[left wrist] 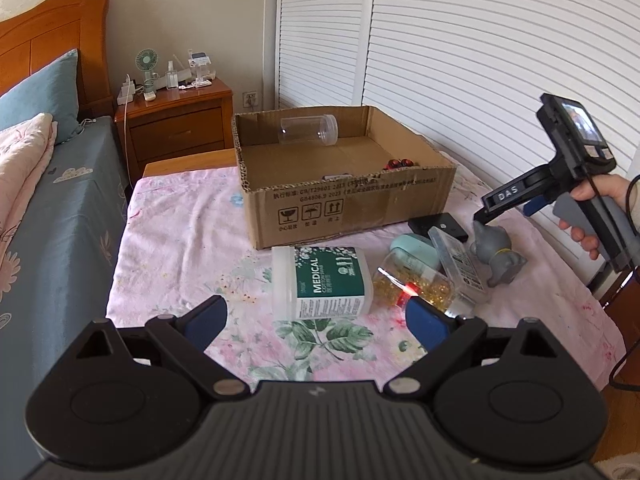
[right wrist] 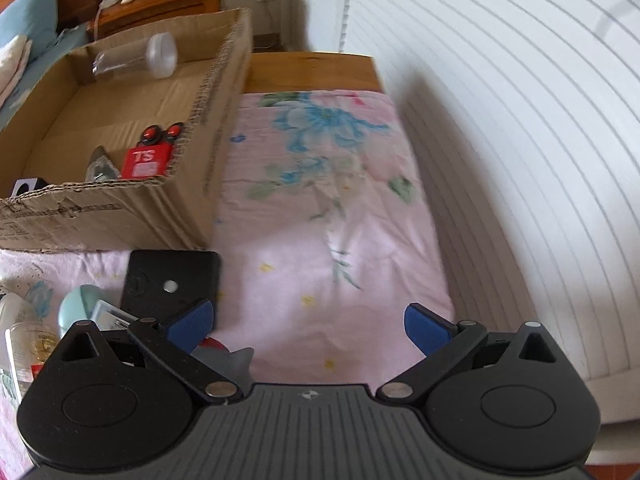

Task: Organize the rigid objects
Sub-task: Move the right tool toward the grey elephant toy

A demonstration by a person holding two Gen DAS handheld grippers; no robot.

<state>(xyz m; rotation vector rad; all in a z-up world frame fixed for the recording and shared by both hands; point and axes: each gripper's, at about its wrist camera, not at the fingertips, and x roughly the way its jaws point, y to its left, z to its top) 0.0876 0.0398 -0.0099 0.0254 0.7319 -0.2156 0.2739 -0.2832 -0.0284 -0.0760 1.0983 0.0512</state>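
While both tools gape, one cardboard box (left wrist: pixel 344 200), one clear jar (left wrist: pixel 309 130) inside.

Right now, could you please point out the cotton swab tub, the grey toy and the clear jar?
Cotton swab tub (left wrist: pixel 322 282), left wrist view, green label.
Grey toy (left wrist: pixel 498 254), left wrist view, body.
Clear jar (left wrist: pixel 308 130), left wrist view, wall.

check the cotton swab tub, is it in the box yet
No, the tub lies on the sheet in front of the box.

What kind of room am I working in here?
Most likely a home bedroom: a bed with a wooden headboard and pillow, a bedside cabinet holding a small fan, and white louvred closet doors.
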